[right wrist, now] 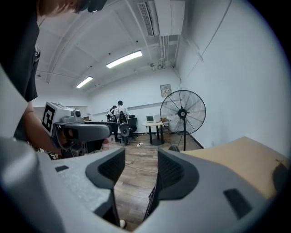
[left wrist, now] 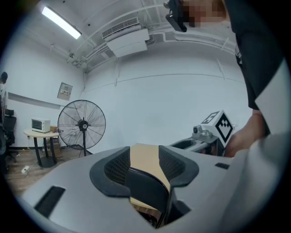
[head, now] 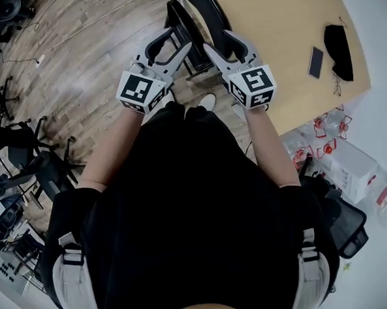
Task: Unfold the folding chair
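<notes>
The folded black chair (head: pixel 203 17) leans on edge against a wooden table (head: pixel 279 32), just ahead of the person's feet. My left gripper (head: pixel 175 42) reaches it from the left and stands open. In the left gripper view the chair's curved black top (left wrist: pixel 146 189) lies low between the open jaws, and I cannot tell whether the pads (left wrist: pixel 119 166) touch it. My right gripper (head: pixel 217 42) is open at the chair's right side. In the right gripper view only a thin black frame edge (right wrist: pixel 151 202) shows by the right jaw, with floor between the pads.
On the table lie a dark phone (head: pixel 315 62) and a black pouch (head: pixel 337 48). A pack of water bottles (head: pixel 319 135) sits at the right. Office chairs (head: pixel 36 167) crowd the left floor. A standing fan (right wrist: pixel 182 111) and a person (right wrist: pixel 119 113) are farther off.
</notes>
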A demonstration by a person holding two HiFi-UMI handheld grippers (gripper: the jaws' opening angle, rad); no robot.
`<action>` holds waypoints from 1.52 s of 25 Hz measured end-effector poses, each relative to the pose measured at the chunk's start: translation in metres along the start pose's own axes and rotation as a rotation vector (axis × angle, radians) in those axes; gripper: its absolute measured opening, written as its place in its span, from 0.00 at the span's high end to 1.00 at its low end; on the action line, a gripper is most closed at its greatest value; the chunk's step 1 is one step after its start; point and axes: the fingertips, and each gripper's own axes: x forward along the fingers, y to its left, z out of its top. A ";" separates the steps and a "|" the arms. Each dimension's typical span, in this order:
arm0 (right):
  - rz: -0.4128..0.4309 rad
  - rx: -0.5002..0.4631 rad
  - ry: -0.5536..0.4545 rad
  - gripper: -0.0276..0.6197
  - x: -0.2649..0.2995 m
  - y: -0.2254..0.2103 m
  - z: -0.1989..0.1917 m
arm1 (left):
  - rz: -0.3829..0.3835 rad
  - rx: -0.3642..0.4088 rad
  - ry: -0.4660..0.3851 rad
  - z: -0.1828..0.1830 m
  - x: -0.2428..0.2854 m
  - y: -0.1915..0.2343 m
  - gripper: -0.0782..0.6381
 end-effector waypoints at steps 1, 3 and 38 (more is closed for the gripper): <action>-0.010 0.004 0.022 0.61 0.006 -0.006 -0.004 | 0.003 -0.013 -0.001 -0.002 0.004 0.005 0.62; -0.031 0.010 0.069 0.61 0.018 -0.017 -0.011 | 0.003 -0.027 -0.003 -0.005 0.012 0.014 0.62; -0.180 0.152 0.762 0.67 0.115 -0.135 -0.150 | -0.107 -0.046 0.087 -0.058 0.083 0.087 0.62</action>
